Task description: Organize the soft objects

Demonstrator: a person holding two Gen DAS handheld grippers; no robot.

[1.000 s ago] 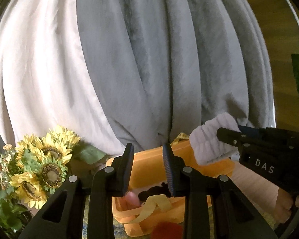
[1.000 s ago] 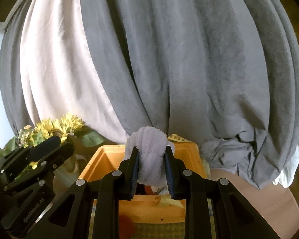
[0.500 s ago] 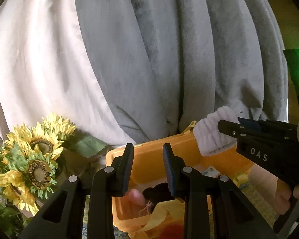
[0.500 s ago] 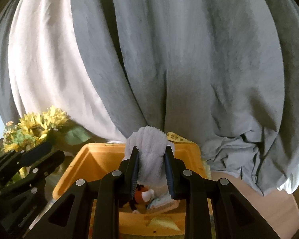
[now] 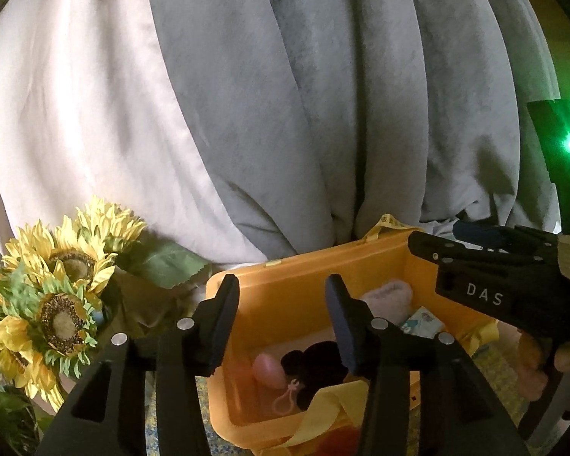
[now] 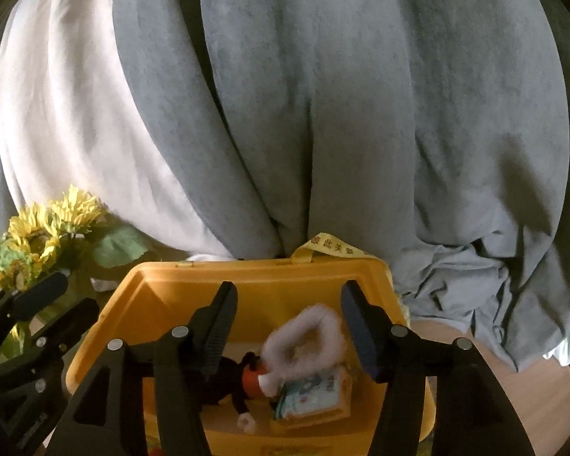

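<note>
An orange-yellow plastic bin point(image 6: 247, 269) point(image 5: 285, 277) stands open below both grippers. My right gripper point(image 6: 288, 296) hangs over it with its jaws opening. The fluffy white scrunchie point(image 6: 304, 338) point(image 5: 387, 298) is blurred just below them, free of the pads, above the things in the bin. My left gripper point(image 5: 282, 288) is over the bin's left part; its jaws are opening too, with nothing between them. Inside lie a black plush toy point(image 6: 224, 376) point(image 5: 315, 364), a pink egg-shaped item point(image 5: 268, 366) and a small printed pack point(image 6: 311, 391).
Grey and white curtains point(image 5: 323, 114) hang right behind the bin. A bunch of sunflowers point(image 5: 60, 304) stands to its left. A yellow ribbon handle point(image 6: 334, 245) sticks up at the bin's back rim. Wooden table top point(image 6: 532, 372) shows at the right.
My right gripper has let go of the scrunchie, which has dropped toward the bin's contents. Both jaws have widened. Both grippers have come closer to the bin and lower.
</note>
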